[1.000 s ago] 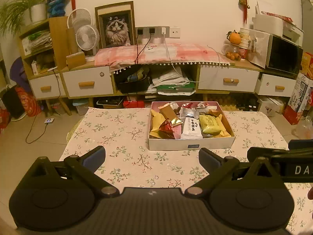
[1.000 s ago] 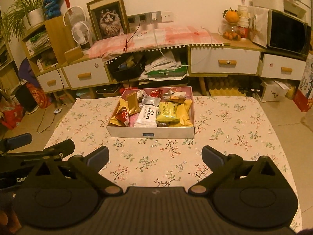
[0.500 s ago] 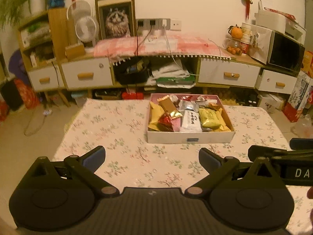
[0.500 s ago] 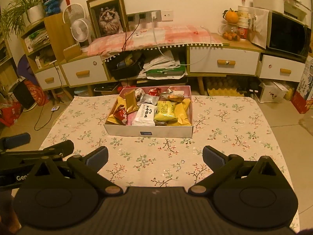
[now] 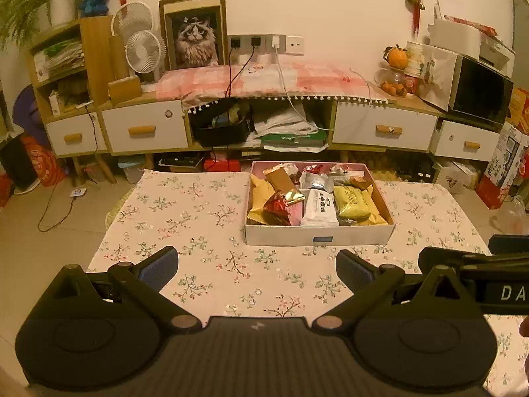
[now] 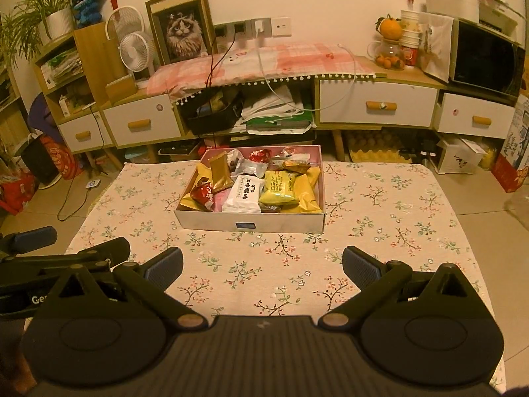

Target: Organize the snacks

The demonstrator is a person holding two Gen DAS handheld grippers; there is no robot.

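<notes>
Landmark: shallow white box (image 5: pixel 319 235) with pink inner walls, sitting on the floral tablecloth (image 5: pixel 198 218) toward the far middle of the table. Box holds a loose heap of snacks. Against its left wall, yellow packets (image 5: pixel 259 195) with a red foil packet (image 5: pixel 277 205) lying on top and a brown-gold packet (image 5: pixel 279 181) leaning just behind. At the box's centre, a white packet (image 5: pixel 320 207) with dark printing; immediately right of it, a yellow-green packet (image 5: pixel 351 202) resting on more yellow wrappers. Along the back wall, a silver packet (image 5: pixel 313 180) and a few small red and orange wrappers, too jumbled to separate. Left gripper (image 5: pixel 257 266) hovers over bare cloth on the near side of the box, well apart from its front wall, fingers spread wide, nothing between the blue pads (image 5: pixel 158 266). Right gripper (image 6: pixel 263 266) likewise sits near-side of the box, slightly right of the left one, jaws fully apart and empty. Each tool shows in the other's view as a dark arm at the frame edge. Beyond the box's far side: low cabinet (image 5: pixel 383 129) with white drawers, pink checked cloth (image 5: pixel 264 77) on top, framed cat picture (image 5: pixel 193 33), small white fan (image 5: pixel 143 49).
</notes>
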